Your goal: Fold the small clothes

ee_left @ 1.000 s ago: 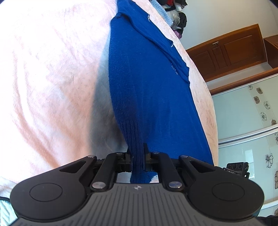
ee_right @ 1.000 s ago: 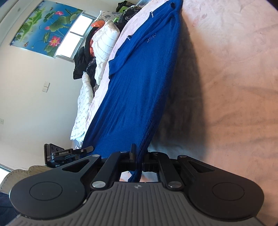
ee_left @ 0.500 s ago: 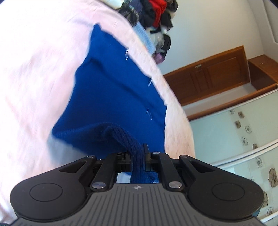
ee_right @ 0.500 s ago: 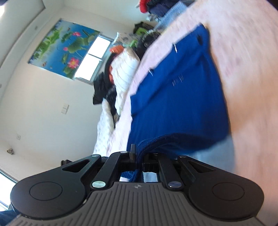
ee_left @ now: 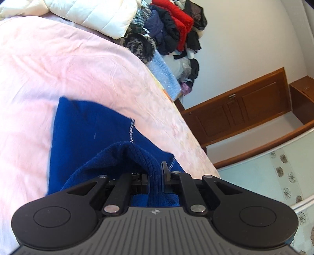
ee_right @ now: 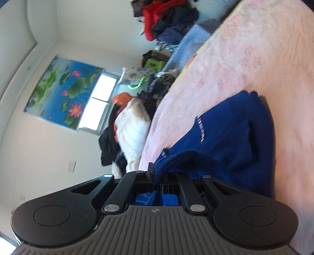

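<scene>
Both wrist cams low, close; share bed (ee_left: 78,64).

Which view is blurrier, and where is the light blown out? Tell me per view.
Right wrist: blurrier, the poster and clothes pile smeared, the window blown out white. Left wrist: sharper on the far pile, though the sweater edge smears and the pink bedcover is washed out by glare; fisheye bends the cabinet.

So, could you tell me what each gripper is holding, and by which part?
Both hold the blue sweater: the left gripper and right gripper each pinch its ribbed edge.
</scene>
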A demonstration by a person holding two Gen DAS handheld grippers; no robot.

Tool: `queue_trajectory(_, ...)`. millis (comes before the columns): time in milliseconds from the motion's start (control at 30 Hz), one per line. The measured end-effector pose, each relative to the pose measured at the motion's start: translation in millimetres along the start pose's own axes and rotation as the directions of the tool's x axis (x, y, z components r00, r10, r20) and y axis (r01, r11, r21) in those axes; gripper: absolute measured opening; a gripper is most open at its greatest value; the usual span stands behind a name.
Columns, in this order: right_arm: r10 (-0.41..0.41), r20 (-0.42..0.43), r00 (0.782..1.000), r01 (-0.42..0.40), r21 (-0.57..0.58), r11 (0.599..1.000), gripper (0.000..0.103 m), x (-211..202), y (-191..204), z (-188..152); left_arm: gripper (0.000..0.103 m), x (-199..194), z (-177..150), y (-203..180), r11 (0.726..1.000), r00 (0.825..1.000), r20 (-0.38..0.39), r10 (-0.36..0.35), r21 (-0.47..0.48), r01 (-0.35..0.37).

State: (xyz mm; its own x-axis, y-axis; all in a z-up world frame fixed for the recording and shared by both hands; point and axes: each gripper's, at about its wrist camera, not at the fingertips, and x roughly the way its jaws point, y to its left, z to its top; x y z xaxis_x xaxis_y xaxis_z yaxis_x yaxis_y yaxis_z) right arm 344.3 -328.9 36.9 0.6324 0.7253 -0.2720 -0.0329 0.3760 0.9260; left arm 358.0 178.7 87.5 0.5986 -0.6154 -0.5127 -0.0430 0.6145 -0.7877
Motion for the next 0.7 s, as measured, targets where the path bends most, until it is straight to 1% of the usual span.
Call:
queue_trajectory(133,-0.082,-0.004,0.997,0.082,0.054,0.995,0.010,46,-32,28,0.010,51,27,15,0.996,0.996,-0.024,0.089,-0.007,-0.089)
queue_trajectory(167,-0.103,-0.005,0.995,0.103,0.077,0.992,0.011,55,-41,32,0.010,61,32,19,0.994,0.994,-0.034,0.107,-0.011,-0.107)
queue_trajectory(200,-0.115,-0.007,0.993,0.115,0.111,0.987,0.017,63,-50,37,0.014,70,36,23,0.992,0.991,-0.049,0.125,-0.019,-0.126)
queue_trajectory(233,-0.131,-0.011,0.991,0.131,0.160,0.979,0.020,70,-61,40,0.028,77,39,26,0.990,0.988,-0.070,0.137,-0.025,-0.139)
queue_trajectory(267,-0.139,-0.019,0.990,0.140,0.198,0.970,0.034,75,-72,42,0.040,82,41,30,0.989,0.987,-0.085,0.138,-0.032,-0.142)
queue_trajectory(300,-0.129,-0.032,0.991,0.133,0.228,0.965,0.041,80,-80,43,0.066,81,44,31,0.990,0.988,-0.073,0.135,-0.038,-0.138)
queue_trajectory(333,-0.090,-0.023,0.996,0.093,0.251,0.963,0.042,81,-86,45,0.077,74,43,29,0.992,0.992,-0.022,0.124,-0.033,-0.125)
queue_trajectory(367,-0.070,-0.005,0.998,0.069,0.254,0.965,0.050,79,-86,46,0.078,64,43,26,0.994,0.994,0.021,0.110,-0.008,-0.110)
queue_trajectory(400,-0.064,0.016,0.998,0.059,0.238,0.969,0.058,76,-83,47,0.078,55,44,21,0.995,0.994,0.045,0.096,0.019,-0.097)
queue_trajectory(433,-0.062,0.043,0.997,0.052,0.209,0.976,0.063,72,-76,50,0.079,44,46,15,0.996,0.995,0.071,0.075,0.048,-0.078)
queue_trajectory(467,-0.067,0.058,0.996,0.055,0.182,0.982,0.063,68,-71,52,0.079,34,46,10,0.993,0.992,0.109,0.064,0.089,-0.074)
queue_trajectory(500,-0.078,0.066,0.995,0.068,0.135,0.988,0.063,64,-62,54,0.082,27,45,4,0.985,0.986,0.143,0.085,0.135,-0.104)
queue_trajectory(533,-0.103,0.064,0.993,0.097,0.081,0.992,0.063,63,-53,56,0.083,22,44,-4,0.965,0.973,0.175,0.147,0.192,-0.180)
queue_trajectory(567,-0.163,0.053,0.985,0.163,-0.001,0.987,0.063,65,-42,60,0.083,24,44,-14,0.924,0.952,0.199,0.231,0.261,-0.279)
queue_trajectory(600,-0.239,0.049,0.970,0.242,-0.083,0.967,0.063,69,-32,62,0.083,28,42,-18,0.889,0.936,0.208,0.283,0.310,-0.338)
queue_trajectory(633,-0.309,0.052,0.950,0.313,-0.165,0.935,0.063,74,-23,62,0.083,34,40,-20,0.861,0.928,0.199,0.316,0.350,-0.369)
queue_trajectory(667,-0.366,0.050,0.929,0.366,-0.251,0.896,0.062,81,-16,62,0.083,40,39,-19,0.852,0.927,0.172,0.333,0.366,-0.374)
queue_trajectory(700,-0.393,0.039,0.919,0.386,-0.296,0.874,0.060,88,-12,60,0.083,46,38,-17,0.854,0.930,0.147,0.338,0.368,-0.369)
